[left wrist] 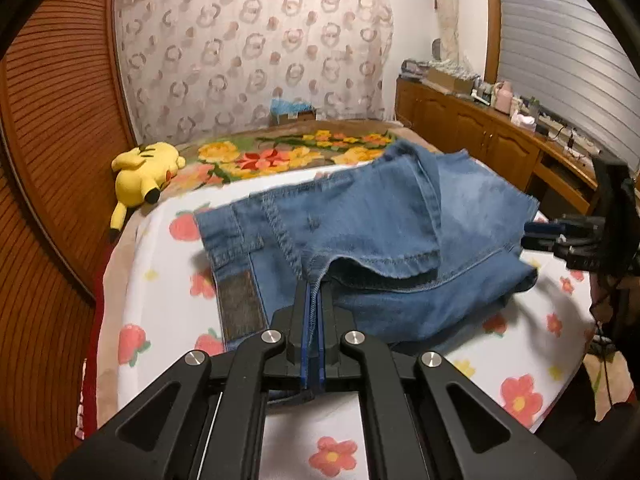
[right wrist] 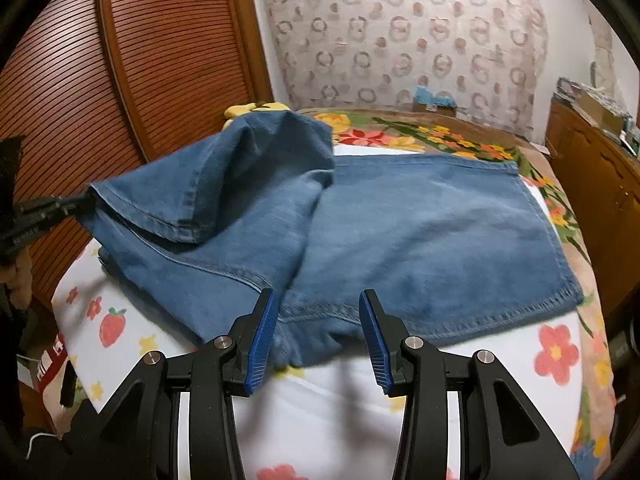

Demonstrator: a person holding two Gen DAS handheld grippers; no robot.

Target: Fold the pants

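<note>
Black linkages fill the bottom of the frame, and the left gripper (left wrist: 314, 300) has its fingers pinched tight on a hem of the jeans (left wrist: 380, 240), lifting a flap mid-frame. Over on the other side, the right gripper (right wrist: 316, 320) hovers at the near edge, fingers wide, holding nothing. Denim sprawls across the flowered bed (left wrist: 332, 452): soft, weighty stuff, best taken at stitched seams.

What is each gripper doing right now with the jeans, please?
Left gripper: shut on a raised hem edge of the jeans.
Right gripper: open, holding nothing, at the near edge of the jeans.
</note>
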